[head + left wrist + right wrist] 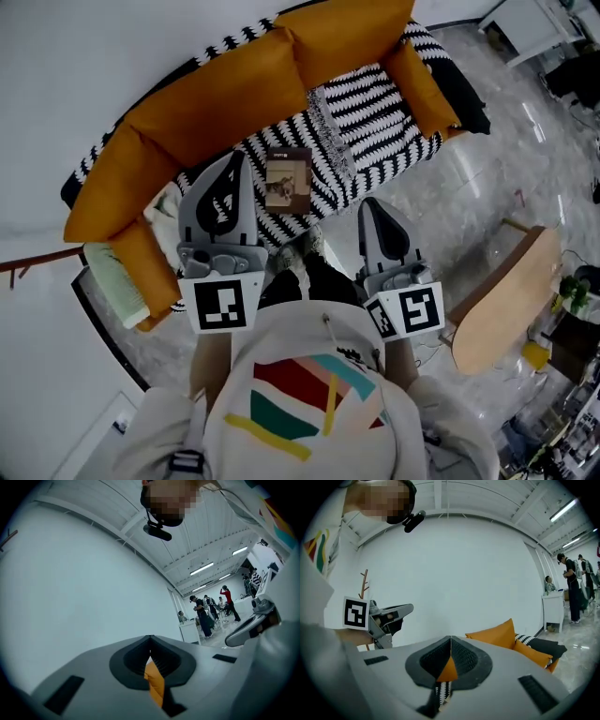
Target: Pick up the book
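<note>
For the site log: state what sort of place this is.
Likely a lab or studio hall with a staged lounge corner: an orange sofa with a zigzag throw, while people stand beneath ceiling strip lights.

Lab hall — orange sofa (225,84), strip lights (201,568), standing people (206,613)

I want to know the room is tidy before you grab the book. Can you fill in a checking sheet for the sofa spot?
Surface: sofa with orange cushions, its seat covered by a black-and-white zigzag blanket.
Job's things: book lies flat on the blanket, untouched.
Clutter: pale green cushion at the sofa's end.
Grippers: left gripper and right gripper are both shut and empty, not touching the book.
Cables: nothing seen.
Surroundings: white wall, shiny floor, wooden seat, people standing far off.
</note>
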`<state>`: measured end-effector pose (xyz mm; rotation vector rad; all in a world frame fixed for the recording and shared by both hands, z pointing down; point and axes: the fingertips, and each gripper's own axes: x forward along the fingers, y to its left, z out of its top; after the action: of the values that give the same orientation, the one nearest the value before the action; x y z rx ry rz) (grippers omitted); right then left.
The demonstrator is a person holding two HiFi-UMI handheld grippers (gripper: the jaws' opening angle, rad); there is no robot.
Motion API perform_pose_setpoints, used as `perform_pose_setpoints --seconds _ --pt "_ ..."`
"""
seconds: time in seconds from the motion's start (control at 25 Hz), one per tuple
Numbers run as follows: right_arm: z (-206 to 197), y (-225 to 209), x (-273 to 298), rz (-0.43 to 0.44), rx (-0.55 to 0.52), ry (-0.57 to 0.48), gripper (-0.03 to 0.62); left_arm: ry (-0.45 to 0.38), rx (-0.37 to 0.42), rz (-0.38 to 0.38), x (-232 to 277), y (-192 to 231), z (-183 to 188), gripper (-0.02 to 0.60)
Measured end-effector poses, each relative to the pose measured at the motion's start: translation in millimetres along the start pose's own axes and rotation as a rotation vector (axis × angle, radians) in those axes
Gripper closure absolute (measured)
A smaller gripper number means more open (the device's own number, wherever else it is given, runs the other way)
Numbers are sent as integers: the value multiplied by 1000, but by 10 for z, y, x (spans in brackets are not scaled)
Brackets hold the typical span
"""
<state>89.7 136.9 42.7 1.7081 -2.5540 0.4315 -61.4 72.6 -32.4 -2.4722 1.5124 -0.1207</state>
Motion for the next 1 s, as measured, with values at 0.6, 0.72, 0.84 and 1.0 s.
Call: perform_pose_setpoints --seconds 0.6,0.72,0.84,1.0 --pt "-298 -552 672 97 129 76 581 107 15 -21 652 -63 -547 586" --pt "-391 -565 740 110 156 82 580 133 -4 -41 652 -113 -705 586" --pt "-467 -585 812 106 166 76 580 167 -20 -66 659 -166 -877 586" --pt "-623 -620 953 103 182 93 579 188 -51 -68 713 -172 -1107 586"
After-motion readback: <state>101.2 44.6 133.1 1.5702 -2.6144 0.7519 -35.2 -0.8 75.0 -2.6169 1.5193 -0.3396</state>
